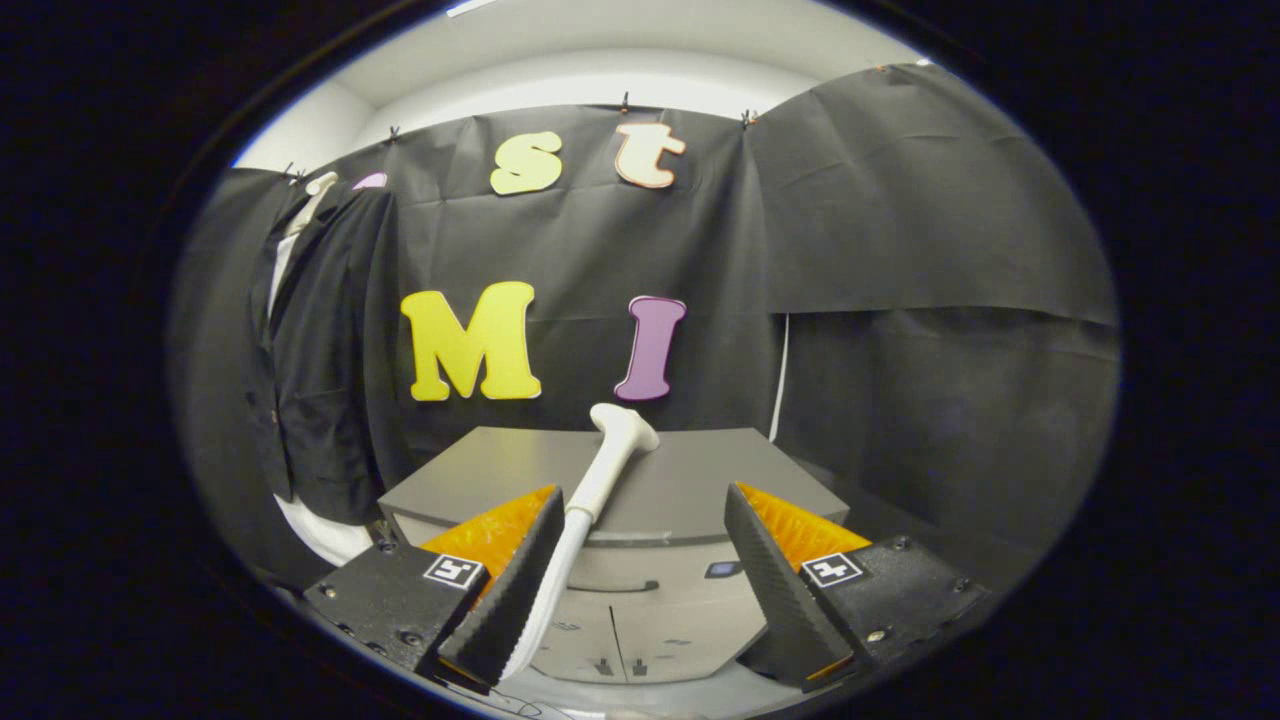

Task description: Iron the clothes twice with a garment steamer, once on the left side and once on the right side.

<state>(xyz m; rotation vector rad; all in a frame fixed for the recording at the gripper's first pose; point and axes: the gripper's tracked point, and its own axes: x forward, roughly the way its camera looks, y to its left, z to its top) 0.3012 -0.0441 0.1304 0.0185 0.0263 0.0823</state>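
A white garment steamer (607,470) lies slanted across the grey cabinet top (690,480), its head pointing toward the booth wall and its long handle running down beside my left finger (515,580). My gripper (640,500) stands open, fingers wide apart; the handle lies along the left finger's inner face, and the right finger (770,580) is well clear of it. A dark jacket (320,360) over a white shirt hangs on the wall beyond and to the left of the cabinet.
The grey cabinet (640,610) has pale drawer fronts facing me, just below the fingers. A thin white cord (781,380) runs down the wall behind the cabinet's right corner. A white rounded base (320,530) shows beneath the hanging jacket.
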